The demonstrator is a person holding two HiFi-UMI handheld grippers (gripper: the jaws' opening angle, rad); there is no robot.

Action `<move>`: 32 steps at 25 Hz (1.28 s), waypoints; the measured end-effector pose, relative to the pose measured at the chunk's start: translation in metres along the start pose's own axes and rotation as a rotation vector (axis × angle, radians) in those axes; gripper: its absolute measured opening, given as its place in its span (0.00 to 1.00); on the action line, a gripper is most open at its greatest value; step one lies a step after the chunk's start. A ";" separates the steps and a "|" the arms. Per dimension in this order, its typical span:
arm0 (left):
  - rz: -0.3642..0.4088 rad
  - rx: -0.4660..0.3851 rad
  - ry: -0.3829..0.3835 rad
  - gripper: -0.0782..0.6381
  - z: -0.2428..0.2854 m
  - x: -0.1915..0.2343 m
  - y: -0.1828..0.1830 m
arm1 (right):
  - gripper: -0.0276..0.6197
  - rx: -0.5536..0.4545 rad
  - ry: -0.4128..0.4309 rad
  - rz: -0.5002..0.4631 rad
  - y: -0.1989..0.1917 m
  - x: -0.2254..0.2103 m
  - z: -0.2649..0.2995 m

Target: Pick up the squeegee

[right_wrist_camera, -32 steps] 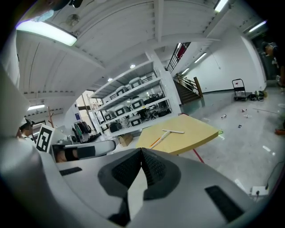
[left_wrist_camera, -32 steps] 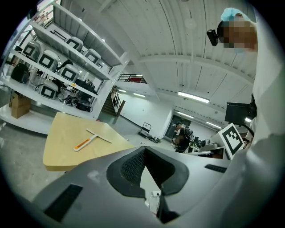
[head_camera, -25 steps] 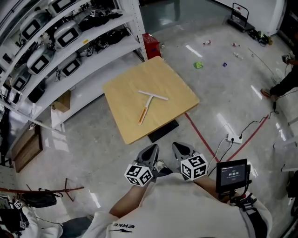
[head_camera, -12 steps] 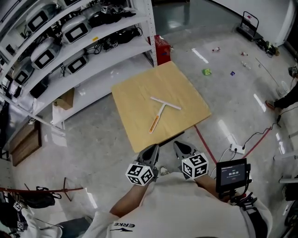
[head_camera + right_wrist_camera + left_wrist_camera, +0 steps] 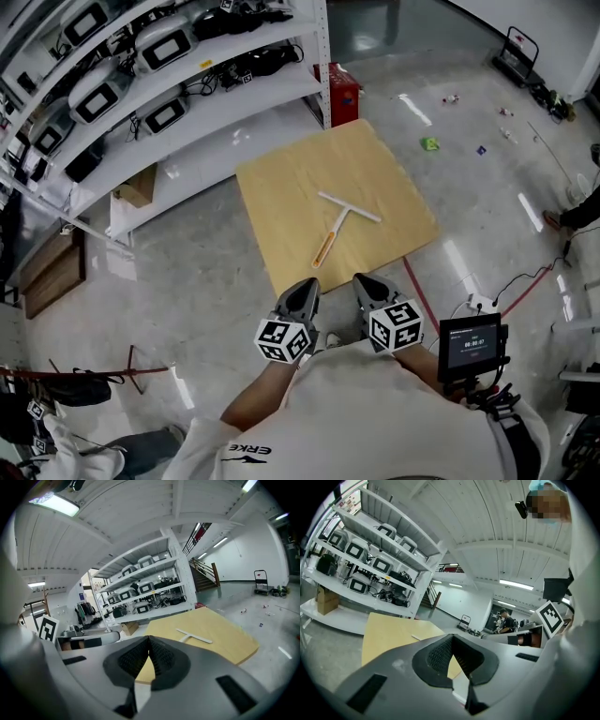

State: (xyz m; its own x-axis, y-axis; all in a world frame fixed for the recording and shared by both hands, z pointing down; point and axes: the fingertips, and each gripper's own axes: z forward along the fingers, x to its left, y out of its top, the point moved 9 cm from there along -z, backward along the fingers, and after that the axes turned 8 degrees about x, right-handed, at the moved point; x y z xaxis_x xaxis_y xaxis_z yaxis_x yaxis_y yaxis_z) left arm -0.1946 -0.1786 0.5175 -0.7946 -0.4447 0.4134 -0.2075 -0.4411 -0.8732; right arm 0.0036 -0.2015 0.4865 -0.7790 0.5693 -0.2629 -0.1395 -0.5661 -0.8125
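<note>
Both tools sit low in the head view, close to my chest. Their tips are right by the near edge of the table [image 5: 281,187], and I can't tell whether they're over it or short of it. L gripper [image 5: 302,292] is clenched, pads meeting at the tips w/ nothing between them. R gripper [image 5: 367,289] is the same, closed on nothing.

The squeegee [image 5: 339,225] lies flat around mid-table, white blade on the far side. Its handle runs toward me and a bit left, w/ an orange near end. It's well apart from both grippers and nothing touches it.

In the R gripper view I get the blade and the start of the handle. The rest is cut off behind the gripper body. In the L gripper view only a pale sliver shows on the tabletop past the housing. It's prob. the blade, but I can't be sure.

The shelving [image 5: 187,84] at far left holds boxy devices too small to ID. There's a screen [image 5: 473,345] by my right arm, text unreadable.
</note>
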 end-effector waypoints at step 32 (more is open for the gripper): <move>-0.006 0.122 0.165 0.11 0.119 0.027 0.024 | 0.05 0.059 0.081 0.032 0.054 -0.119 0.068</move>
State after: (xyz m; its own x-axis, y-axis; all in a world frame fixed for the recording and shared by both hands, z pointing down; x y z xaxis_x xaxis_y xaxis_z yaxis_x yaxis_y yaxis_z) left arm -0.1536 -0.2936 0.5389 -0.8783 -0.3126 0.3619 -0.1497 -0.5390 -0.8289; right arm 0.0472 -0.3403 0.5098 -0.7317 0.5956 -0.3313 -0.1533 -0.6175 -0.7715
